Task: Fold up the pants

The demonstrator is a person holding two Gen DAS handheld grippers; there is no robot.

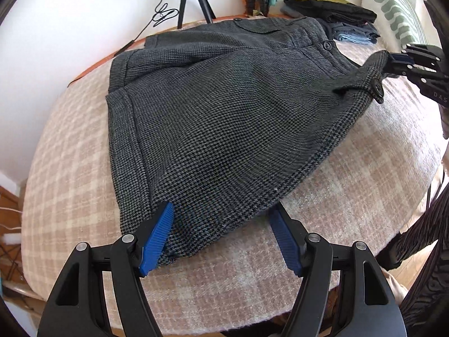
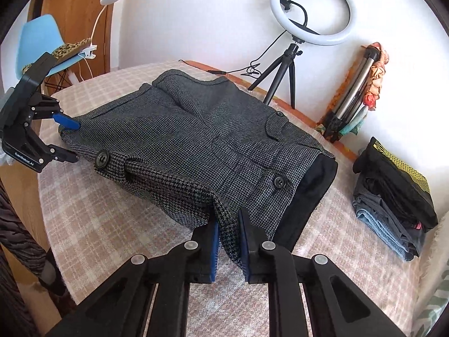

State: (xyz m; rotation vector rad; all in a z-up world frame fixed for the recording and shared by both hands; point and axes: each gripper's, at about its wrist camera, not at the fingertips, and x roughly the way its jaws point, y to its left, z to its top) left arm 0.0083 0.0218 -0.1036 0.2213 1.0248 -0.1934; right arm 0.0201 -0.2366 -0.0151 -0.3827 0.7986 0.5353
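Observation:
Grey houndstooth pants [image 1: 213, 106] lie folded on a round table with a plaid cloth [image 1: 78, 146]. My left gripper [image 1: 221, 213] is open, its blue pads either side of the near corner of the pants. My right gripper [image 2: 228, 224] is shut on the waistband corner [image 2: 227, 219] and lifts it slightly off the table. The right gripper shows in the left wrist view [image 1: 393, 60] at the far right, and the left gripper shows in the right wrist view [image 2: 68, 139] at the far left. The pants fill the middle of the right wrist view [image 2: 196, 146].
A stack of folded clothes [image 2: 393, 193] sits at the table's right side. A ring light on a tripod [image 2: 308, 14] and a second folded tripod [image 2: 353, 90] stand against the wall. A blue chair [image 2: 45, 42] is behind the table.

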